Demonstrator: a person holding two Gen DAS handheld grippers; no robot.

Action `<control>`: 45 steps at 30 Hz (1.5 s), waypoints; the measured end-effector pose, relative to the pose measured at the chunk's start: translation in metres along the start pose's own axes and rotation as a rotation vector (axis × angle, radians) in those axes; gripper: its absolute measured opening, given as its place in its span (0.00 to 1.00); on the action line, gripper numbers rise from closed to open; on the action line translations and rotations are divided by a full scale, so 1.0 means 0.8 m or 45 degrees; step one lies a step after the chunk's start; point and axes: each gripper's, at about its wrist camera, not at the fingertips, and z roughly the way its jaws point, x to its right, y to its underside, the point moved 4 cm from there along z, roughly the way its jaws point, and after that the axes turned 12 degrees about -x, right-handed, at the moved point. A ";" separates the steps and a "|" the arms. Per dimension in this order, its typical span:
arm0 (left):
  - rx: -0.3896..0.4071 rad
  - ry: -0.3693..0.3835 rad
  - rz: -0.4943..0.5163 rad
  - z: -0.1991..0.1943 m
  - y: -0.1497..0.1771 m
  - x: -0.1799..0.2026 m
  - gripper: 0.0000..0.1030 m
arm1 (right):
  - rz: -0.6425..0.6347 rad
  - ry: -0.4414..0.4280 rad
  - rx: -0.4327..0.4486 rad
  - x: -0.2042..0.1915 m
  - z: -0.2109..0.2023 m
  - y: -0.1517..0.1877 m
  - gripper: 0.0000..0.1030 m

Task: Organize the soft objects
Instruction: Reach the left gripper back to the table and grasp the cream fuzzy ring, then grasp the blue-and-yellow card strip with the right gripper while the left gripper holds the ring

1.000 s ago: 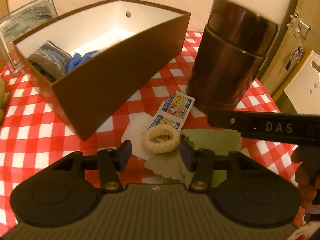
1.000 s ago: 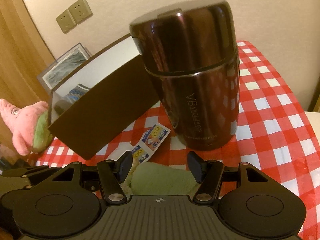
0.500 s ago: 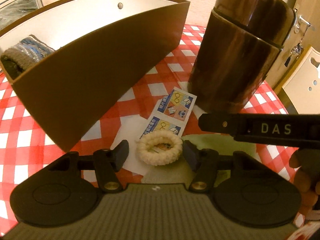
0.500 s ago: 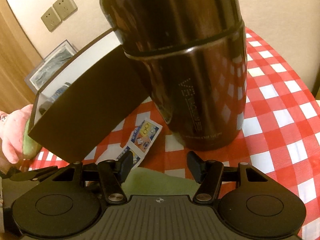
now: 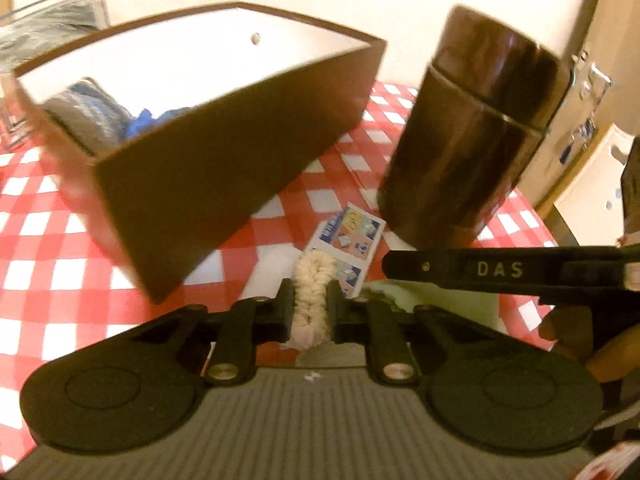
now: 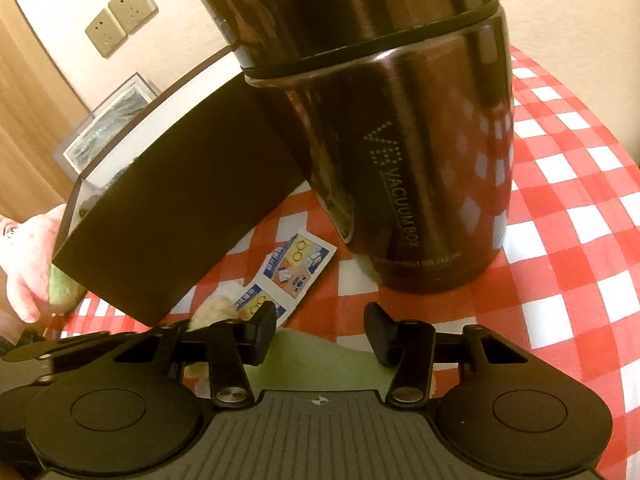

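My left gripper point(image 5: 310, 308) is shut on a cream scrunchie point(image 5: 312, 284), squeezed flat between its jaws just above the checked tablecloth. The brown box point(image 5: 224, 176) with a white inside stands beyond it to the left and holds a grey-blue knit item point(image 5: 86, 116) and something blue point(image 5: 146, 124). My right gripper point(image 6: 320, 334) is open over a pale green cloth point(image 6: 316, 364). That cloth also shows in the left wrist view point(image 5: 448, 300), under the right gripper's finger point(image 5: 500, 270). The scrunchie shows in the right wrist view point(image 6: 216, 308).
A tall dark vacuum flask point(image 6: 400, 140) stands close ahead of the right gripper; it also shows in the left wrist view point(image 5: 472, 132). A printed leaflet point(image 6: 296, 264) lies between box and flask. A pink plush toy point(image 6: 28, 256) sits left of the box point(image 6: 172, 224). A framed picture point(image 5: 48, 16) leans behind.
My left gripper has shut on the scrunchie, flattening the ring, and lifted back a little. My right gripper has moved closer to the flask, still open.
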 end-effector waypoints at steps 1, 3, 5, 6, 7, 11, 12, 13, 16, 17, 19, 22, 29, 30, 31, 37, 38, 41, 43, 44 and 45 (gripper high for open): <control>0.009 -0.006 -0.015 -0.004 0.001 -0.004 0.14 | -0.002 -0.004 0.003 -0.002 0.001 -0.001 0.46; 0.019 -0.032 -0.051 -0.013 0.005 -0.014 0.14 | -0.010 -0.011 0.004 -0.004 0.003 -0.002 0.45; 0.023 -0.075 -0.090 -0.019 0.010 -0.026 0.15 | -0.016 -0.019 0.002 -0.007 0.007 -0.004 0.44; 0.024 -0.090 -0.108 -0.020 0.012 -0.033 0.15 | -0.015 -0.024 0.000 -0.008 0.010 -0.005 0.44; 0.024 -0.099 -0.131 -0.021 0.014 -0.040 0.15 | -0.009 -0.029 -0.001 -0.009 0.012 -0.005 0.43; 0.019 -0.109 -0.183 -0.023 0.019 -0.059 0.15 | 0.031 -0.070 0.012 -0.012 0.023 -0.009 0.42; 0.017 -0.111 -0.184 -0.022 0.019 -0.060 0.15 | 0.041 -0.081 0.020 -0.012 0.025 -0.011 0.41; 0.018 -0.112 -0.183 -0.021 0.020 -0.061 0.15 | 0.056 -0.095 0.031 -0.012 0.027 -0.012 0.40; 0.012 -0.113 -0.187 -0.016 0.020 -0.061 0.15 | 0.114 -0.147 0.071 -0.010 0.034 -0.016 0.35; 0.010 -0.113 -0.192 -0.014 0.020 -0.062 0.15 | 0.142 -0.174 0.082 -0.008 0.036 -0.016 0.34; 0.007 -0.114 -0.203 -0.013 0.021 -0.064 0.15 | 0.180 -0.206 0.091 -0.006 0.041 -0.019 0.26; 0.003 -0.116 -0.215 -0.014 0.023 -0.068 0.15 | 0.196 -0.252 0.070 -0.006 0.047 -0.019 0.20; -0.021 -0.098 -0.221 -0.007 0.025 -0.063 0.15 | 0.187 -0.316 -0.001 -0.010 0.047 -0.010 0.20; -0.028 -0.093 -0.223 -0.005 0.027 -0.062 0.15 | 0.187 -0.327 -0.015 -0.011 0.047 -0.009 0.20; -0.034 -0.093 -0.221 -0.003 0.028 -0.060 0.15 | 0.182 -0.336 -0.029 -0.012 0.048 -0.007 0.20; -0.058 -0.087 -0.223 -0.001 0.033 -0.058 0.15 | 0.055 -0.320 -0.058 -0.029 0.054 -0.001 0.01; -0.062 -0.089 -0.225 0.000 0.034 -0.058 0.15 | 0.040 -0.327 -0.051 -0.032 0.053 -0.001 0.01; -0.068 -0.095 -0.229 0.001 0.034 -0.059 0.15 | -0.002 -0.366 -0.030 -0.041 0.046 -0.003 0.01; -0.070 -0.098 -0.230 0.002 0.035 -0.059 0.15 | -0.024 -0.419 -0.062 -0.048 0.046 -0.004 0.01; -0.070 -0.099 -0.231 0.003 0.035 -0.059 0.15 | -0.031 -0.432 -0.076 -0.052 0.047 -0.004 0.01; -0.069 -0.098 -0.235 0.003 0.035 -0.059 0.15 | -0.039 -0.433 -0.086 -0.055 0.047 -0.001 0.01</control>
